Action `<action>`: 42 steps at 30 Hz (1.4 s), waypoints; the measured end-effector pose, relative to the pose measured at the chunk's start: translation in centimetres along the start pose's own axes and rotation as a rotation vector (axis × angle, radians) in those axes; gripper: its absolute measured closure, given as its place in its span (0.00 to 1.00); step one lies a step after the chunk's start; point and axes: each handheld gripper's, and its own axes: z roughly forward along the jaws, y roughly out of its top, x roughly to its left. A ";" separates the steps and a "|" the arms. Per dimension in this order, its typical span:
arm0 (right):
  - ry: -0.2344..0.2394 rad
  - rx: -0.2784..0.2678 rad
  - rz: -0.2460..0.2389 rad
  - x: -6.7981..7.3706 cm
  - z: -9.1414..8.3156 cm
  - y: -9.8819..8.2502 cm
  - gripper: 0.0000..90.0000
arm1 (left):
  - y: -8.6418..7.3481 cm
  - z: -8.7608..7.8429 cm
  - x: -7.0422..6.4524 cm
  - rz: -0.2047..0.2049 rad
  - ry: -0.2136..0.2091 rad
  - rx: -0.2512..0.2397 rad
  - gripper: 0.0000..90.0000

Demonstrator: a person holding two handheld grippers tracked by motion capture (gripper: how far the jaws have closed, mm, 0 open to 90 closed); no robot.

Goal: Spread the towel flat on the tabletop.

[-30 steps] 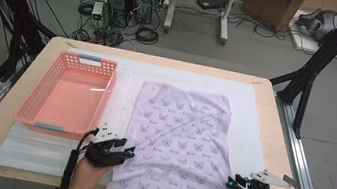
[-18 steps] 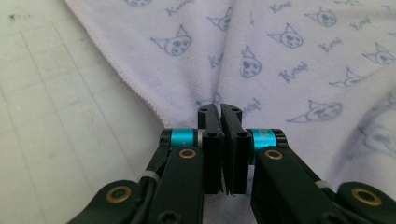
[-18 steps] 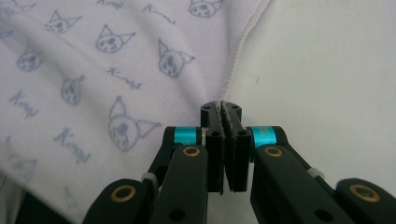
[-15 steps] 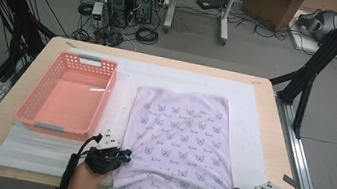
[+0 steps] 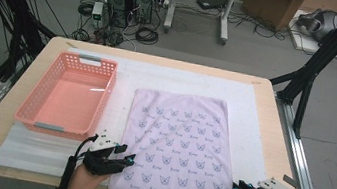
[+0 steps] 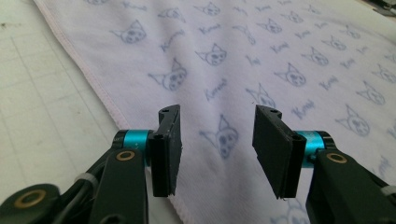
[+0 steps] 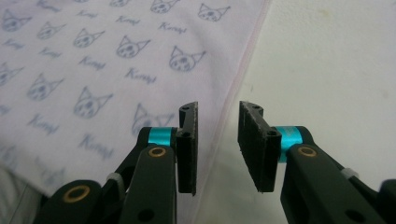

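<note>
Even, soft indoor light; faint shadows; close jaws slightly blurred

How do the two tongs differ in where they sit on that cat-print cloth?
The left tongs hover over the cloth just inside its left edge; the right tongs straddle its right edge, one jaw over cloth, one over the white mat. The left jaws stand wider apart than the right. Both are open, gripping nothing.

Cat-print lilac towel (image 5: 179,149), spread flat
</note>
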 end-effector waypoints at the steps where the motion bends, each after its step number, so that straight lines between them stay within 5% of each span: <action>1: -0.007 0.009 0.001 0.1 0.7 0.3 0.72 | 0.1 0.1 0.1 -0.009 -0.002 -0.007 0.58; 3: -0.014 0.032 -0.012 0.3 2.1 0.8 0.72 | 0.5 0.3 0.5 -0.024 0.000 -0.019 0.56; 6: -0.028 0.047 -0.047 0.6 2.7 1.3 0.95 | 0.9 0.5 0.9 -0.045 0.005 -0.033 0.55; 16: -0.052 0.093 -0.053 -0.1 -0.1 -0.3 0.97 | 2.3 0.6 1.3 -0.045 -0.004 -0.050 0.51; 19: -0.040 0.071 -0.049 -0.3 -0.5 -0.4 0.79 | 2.7 1.0 1.4 -0.051 -0.013 -0.051 0.50; 22: -0.022 0.004 -0.007 -1.3 -0.6 0.6 0.72 | 3.5 1.6 1.6 -0.052 -0.029 -0.065 0.50; 27: -0.028 -0.042 -0.010 -3.1 0.6 3.2 0.70 | 5.1 2.8 2.2 -0.053 -0.041 -0.097 0.49; 33: -0.014 -0.069 -0.056 -3.1 1.0 4.9 0.64 | 6.7 3.1 2.3 -0.044 -0.050 -0.164 0.46; 39: -0.002 -0.080 -0.085 -4.0 2.4 6.1 0.49 | 7.9 4.0 2.9 -0.013 -0.070 -0.195 0.24; 42: -0.009 -0.095 -0.057 -5.0 3.5 7.0 0.43 | 8.5 4.8 3.5 -0.014 -0.075 -0.181 0.24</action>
